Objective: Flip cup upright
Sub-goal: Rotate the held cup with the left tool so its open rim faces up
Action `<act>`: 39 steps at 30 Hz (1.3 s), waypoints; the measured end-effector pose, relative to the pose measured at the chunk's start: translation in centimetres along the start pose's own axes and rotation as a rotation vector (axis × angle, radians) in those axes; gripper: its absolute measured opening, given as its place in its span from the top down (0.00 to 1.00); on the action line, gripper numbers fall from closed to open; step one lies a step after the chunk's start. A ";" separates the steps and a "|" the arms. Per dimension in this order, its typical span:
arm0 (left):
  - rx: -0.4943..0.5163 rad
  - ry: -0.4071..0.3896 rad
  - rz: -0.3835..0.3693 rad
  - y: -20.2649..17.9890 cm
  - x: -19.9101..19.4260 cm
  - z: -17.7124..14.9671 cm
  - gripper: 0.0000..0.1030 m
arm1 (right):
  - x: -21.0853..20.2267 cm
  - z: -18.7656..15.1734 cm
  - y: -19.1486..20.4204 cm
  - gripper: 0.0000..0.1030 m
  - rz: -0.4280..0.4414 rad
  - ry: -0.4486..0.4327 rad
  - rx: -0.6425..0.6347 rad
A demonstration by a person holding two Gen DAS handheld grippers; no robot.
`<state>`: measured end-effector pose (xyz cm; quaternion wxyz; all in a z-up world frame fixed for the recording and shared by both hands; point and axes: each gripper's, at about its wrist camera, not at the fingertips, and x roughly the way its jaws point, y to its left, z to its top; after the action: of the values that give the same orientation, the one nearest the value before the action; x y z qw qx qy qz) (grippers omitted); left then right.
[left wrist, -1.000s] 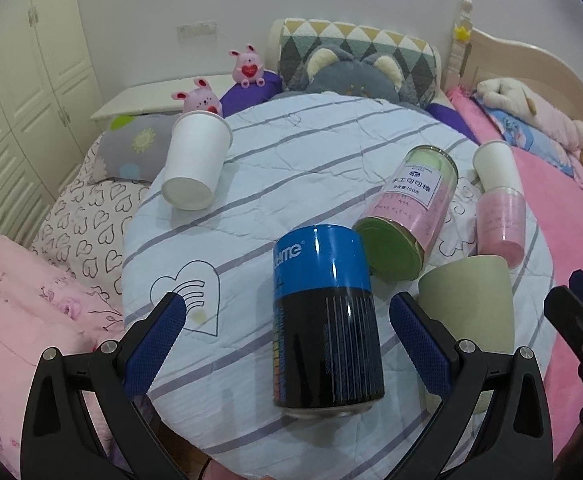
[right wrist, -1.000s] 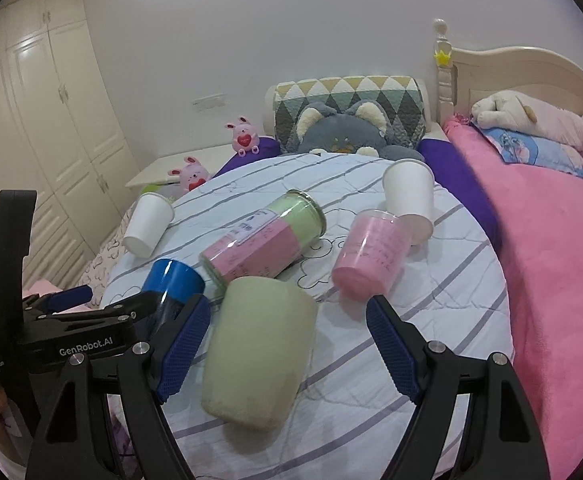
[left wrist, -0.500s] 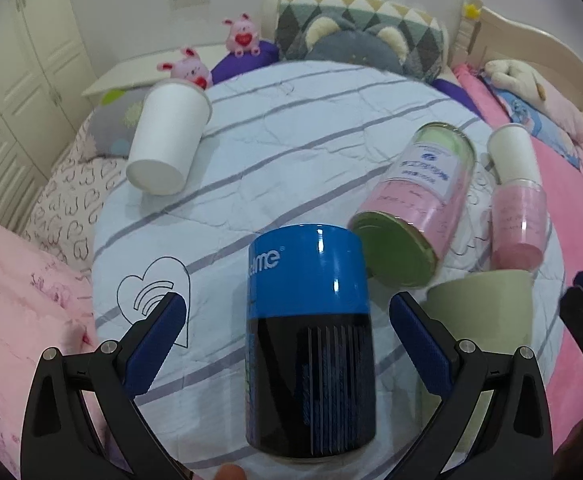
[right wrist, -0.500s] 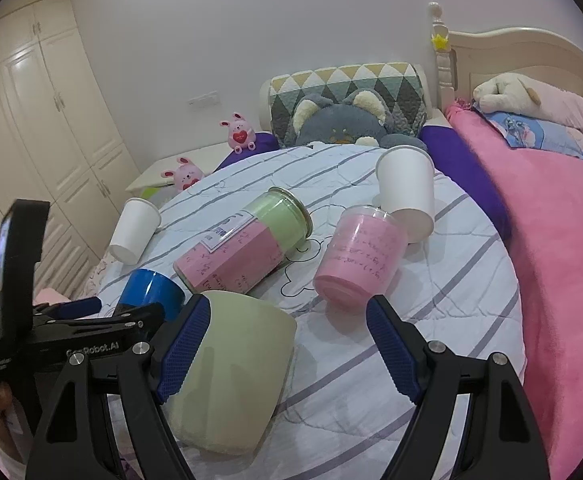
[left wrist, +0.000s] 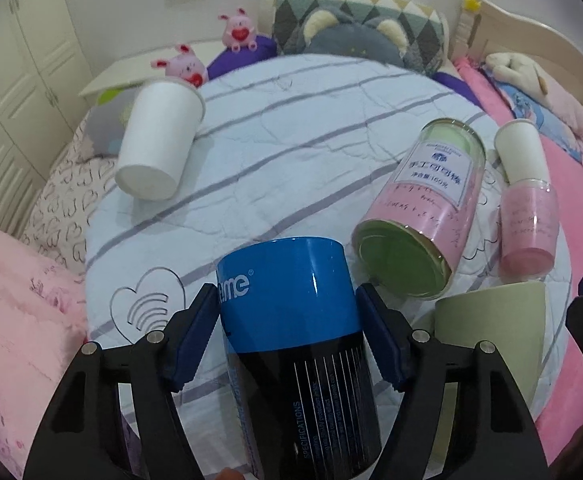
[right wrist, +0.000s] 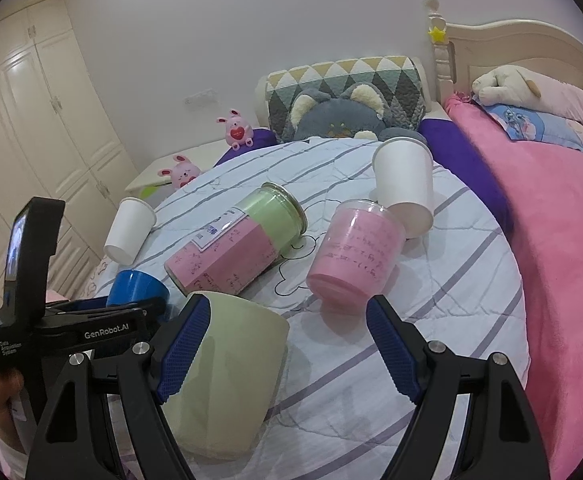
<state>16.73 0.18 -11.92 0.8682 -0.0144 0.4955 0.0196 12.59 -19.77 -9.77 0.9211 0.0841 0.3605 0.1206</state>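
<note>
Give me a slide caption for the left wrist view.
Left gripper shut on the blue-and-black cup lying on the striped quilt.

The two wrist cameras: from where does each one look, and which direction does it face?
Left wrist: sits behind the left gripper, faces the headboard over the round table; both fingers clamp the blue and black cup.
Right wrist: behind the open right gripper, same direction; its fingers flank the green cup; the left gripper shows at left.
Shared: both cups, the pink and green jar.
</note>
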 end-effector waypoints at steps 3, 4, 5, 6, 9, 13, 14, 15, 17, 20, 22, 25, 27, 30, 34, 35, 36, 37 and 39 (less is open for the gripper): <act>0.008 -0.057 -0.009 0.1 -1.1 -0.2 0.31 | 0.0 0.1 0.3 0.21 0.001 -0.004 -0.003; 0.006 -0.082 -0.013 0.2 -1.6 -0.3 0.31 | 0.0 0.0 0.3 0.21 0.001 -0.006 -0.004; 0.007 -0.113 -0.011 0.3 -2.1 -0.3 0.31 | -0.1 0.1 0.4 0.21 0.001 -0.007 -0.004; 0.007 -0.136 -0.006 0.4 -2.5 -0.3 0.31 | -0.1 0.1 0.5 0.21 0.001 -0.010 -0.004; -0.002 -0.215 -0.004 0.9 -3.9 -0.3 0.31 | -0.2 0.1 0.7 0.21 0.001 -0.013 -0.005; -0.016 -0.308 0.022 1.4 -5.2 -0.5 0.32 | -0.3 0.1 1.0 0.21 -0.002 -0.016 -0.007; -0.016 -0.329 0.032 1.5 -5.4 -0.5 0.32 | -0.4 0.1 1.1 0.21 -0.002 -0.018 -0.006; -0.016 -0.345 0.033 1.5 -5.6 -0.6 0.32 | -0.3 0.1 1.0 0.21 -0.002 -0.018 -0.006; -0.014 -0.352 0.013 1.5 -5.7 -0.8 0.32 | -0.4 0.1 1.2 0.21 -0.004 -0.014 -0.005; -0.003 -0.377 -0.008 1.3 -6.3 -1.5 0.32 | -0.5 -0.1 1.4 0.21 -0.006 -0.013 -0.004; 0.014 -0.386 -0.013 1.0 -6.6 -1.9 0.32 | -0.6 -0.1 1.5 0.21 -0.008 -0.013 -0.004; 0.027 -0.381 -0.009 0.8 -6.6 -2.5 0.32 | -1.1 -0.2 1.6 0.21 -0.010 -0.018 -0.007; 0.025 -0.373 -0.012 0.8 -6.5 -2.6 0.32 | -1.4 -0.3 1.7 0.21 -0.011 -0.023 -0.007; 0.020 -0.365 -0.011 1.0 -6.4 -2.9 0.32 | -1.7 -0.5 1.7 0.21 -0.011 -0.023 -0.007; -0.024 -0.332 -0.055 1.9 -6.4 -2.7 0.19 | -2.0 -0.6 1.7 0.21 -0.010 -0.026 -0.008; -0.037 -0.326 -0.058 2.2 -6.3 -2.5 0.13 | -2.0 -0.6 1.8 0.21 -0.011 -0.030 -0.009; -0.047 -0.322 -0.056 2.4 -6.2 -2.2 0.13 | -2.1 -0.7 1.8 0.21 -0.011 -0.033 -0.009; -0.058 -0.318 -0.049 2.6 -6.0 -1.8 0.13 | -2.2 -0.7 1.8 0.21 -0.010 -0.036 -0.010; -0.069 -0.311 -0.053 2.7 -5.8 -1.2 0.13 | -2.2 -0.6 1.8 0.21 -0.012 -0.037 -0.015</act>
<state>12.60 2.74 -7.59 0.9336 -0.0539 0.3538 0.0158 10.35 -18.59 -8.36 0.9289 0.0773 0.3430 0.1162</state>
